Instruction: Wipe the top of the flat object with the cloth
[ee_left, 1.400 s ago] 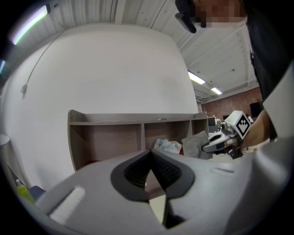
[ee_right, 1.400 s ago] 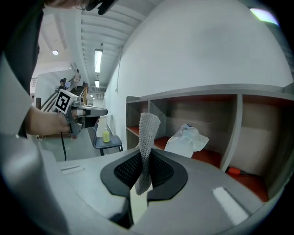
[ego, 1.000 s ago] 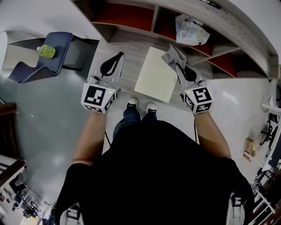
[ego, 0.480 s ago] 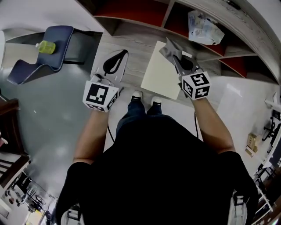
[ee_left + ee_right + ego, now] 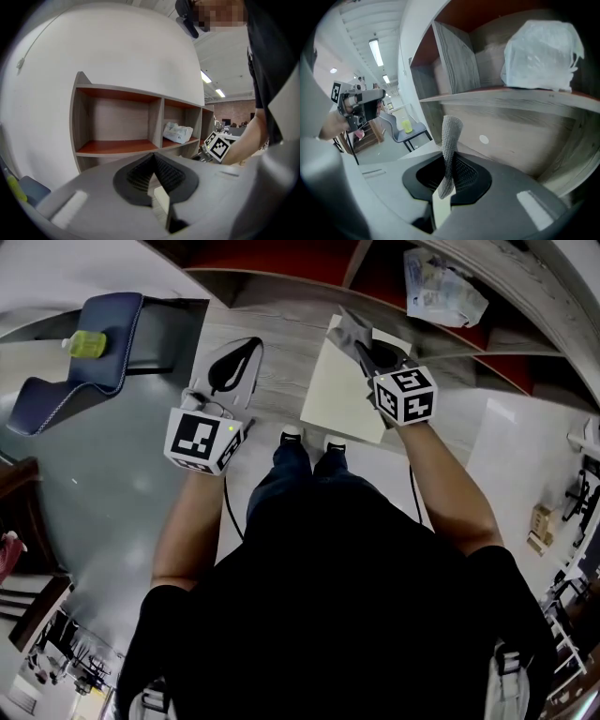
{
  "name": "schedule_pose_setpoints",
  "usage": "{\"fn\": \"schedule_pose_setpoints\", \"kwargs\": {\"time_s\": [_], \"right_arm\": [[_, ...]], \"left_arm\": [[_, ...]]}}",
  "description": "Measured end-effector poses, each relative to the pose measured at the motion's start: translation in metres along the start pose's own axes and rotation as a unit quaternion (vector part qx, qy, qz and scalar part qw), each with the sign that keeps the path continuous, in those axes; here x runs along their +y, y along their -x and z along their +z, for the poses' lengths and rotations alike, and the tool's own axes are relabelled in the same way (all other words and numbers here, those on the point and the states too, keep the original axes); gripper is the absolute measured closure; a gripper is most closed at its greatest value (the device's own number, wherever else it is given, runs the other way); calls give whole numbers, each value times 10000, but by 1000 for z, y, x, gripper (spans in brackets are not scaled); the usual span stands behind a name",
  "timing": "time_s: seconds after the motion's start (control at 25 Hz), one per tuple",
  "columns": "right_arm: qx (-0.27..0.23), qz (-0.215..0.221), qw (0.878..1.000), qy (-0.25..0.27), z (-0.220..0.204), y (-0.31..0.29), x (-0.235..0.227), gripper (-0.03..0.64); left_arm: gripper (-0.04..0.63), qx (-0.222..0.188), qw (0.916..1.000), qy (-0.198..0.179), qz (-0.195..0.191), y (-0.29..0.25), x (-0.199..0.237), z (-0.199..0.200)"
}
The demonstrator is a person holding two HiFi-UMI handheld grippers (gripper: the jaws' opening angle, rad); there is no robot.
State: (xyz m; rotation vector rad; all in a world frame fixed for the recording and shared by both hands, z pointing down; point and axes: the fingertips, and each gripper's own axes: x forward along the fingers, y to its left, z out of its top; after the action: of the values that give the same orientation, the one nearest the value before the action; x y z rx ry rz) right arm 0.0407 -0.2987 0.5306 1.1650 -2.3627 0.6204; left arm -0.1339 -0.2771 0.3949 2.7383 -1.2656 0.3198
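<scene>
The left gripper [image 5: 153, 159] had its jaws pressed together with nothing between them. The right gripper [image 5: 447, 182] was clamped on a grey cloth [image 5: 451, 140], which stood up out of the jaws as a twisted strip. Below the right jaws lay the cream flat board [image 5: 339, 395], with the cloth over its far end; whether the two touched could not be told. Beyond both pairs of jaws stood a wooden shelf unit [image 5: 117, 122], with a white plastic bag [image 5: 540, 51] in a compartment above the right jaws. Well left of the left jaws, a blue chair [image 5: 56, 390] bore a green bottle [image 5: 86, 343].
</scene>
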Motion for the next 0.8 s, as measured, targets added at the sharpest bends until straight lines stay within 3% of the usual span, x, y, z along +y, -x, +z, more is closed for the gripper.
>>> {"fn": "schedule_pose_setpoints", "kwargs": {"time_s": [0.32,0.48,0.8], "right_arm": [[329,-27,9976,-602,-26,-36,-18,598],[439,29,9911,-1255,-38,-54,-27,599],[880,29,9805,-1757,-70,-84,-34,598]], "left_arm": [[595,88,9999,61,-83,-11,5,-11],[594,120,9998,66,-142,-15,5,-15],[594,122,9997,80,-198,-17,4,-18]]}}
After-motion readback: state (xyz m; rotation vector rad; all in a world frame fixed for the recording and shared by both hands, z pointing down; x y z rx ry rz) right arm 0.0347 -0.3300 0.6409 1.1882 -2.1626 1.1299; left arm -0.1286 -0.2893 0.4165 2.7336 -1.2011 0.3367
